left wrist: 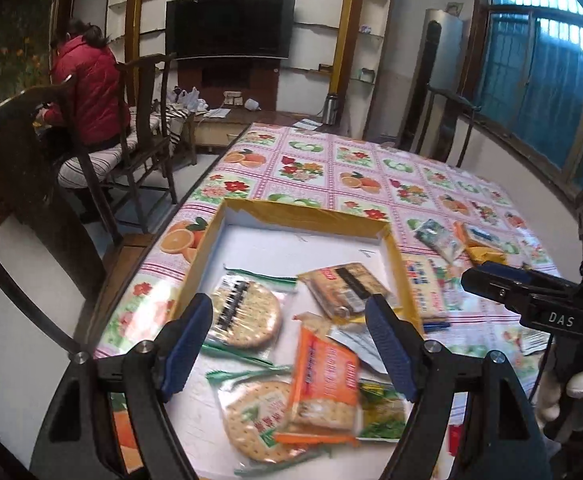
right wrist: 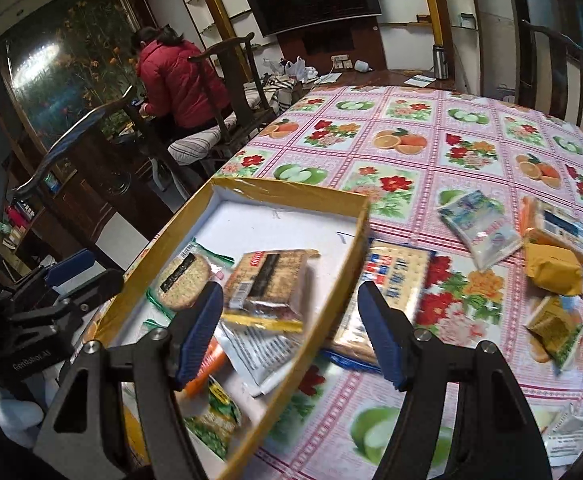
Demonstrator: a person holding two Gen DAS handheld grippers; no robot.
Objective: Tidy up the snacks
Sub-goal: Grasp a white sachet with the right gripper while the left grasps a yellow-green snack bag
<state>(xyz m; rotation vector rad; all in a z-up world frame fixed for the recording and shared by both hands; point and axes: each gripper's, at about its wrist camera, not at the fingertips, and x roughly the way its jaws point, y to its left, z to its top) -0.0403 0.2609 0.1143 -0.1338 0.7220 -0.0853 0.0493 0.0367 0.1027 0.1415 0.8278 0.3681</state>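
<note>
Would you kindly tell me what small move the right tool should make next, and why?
Probably ease the right tool forward and down onto the blue-edged cracker pack lying on the tablecloth just outside the yellow box. The tool is open and empty, that pack sits nearest ahead of it, and several snacks already lie inside the box.

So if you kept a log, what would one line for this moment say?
task: organize snacks | left gripper: open, over box | right gripper: open, empty, at box edge | blue cracker pack: on tablecloth beside box
</note>
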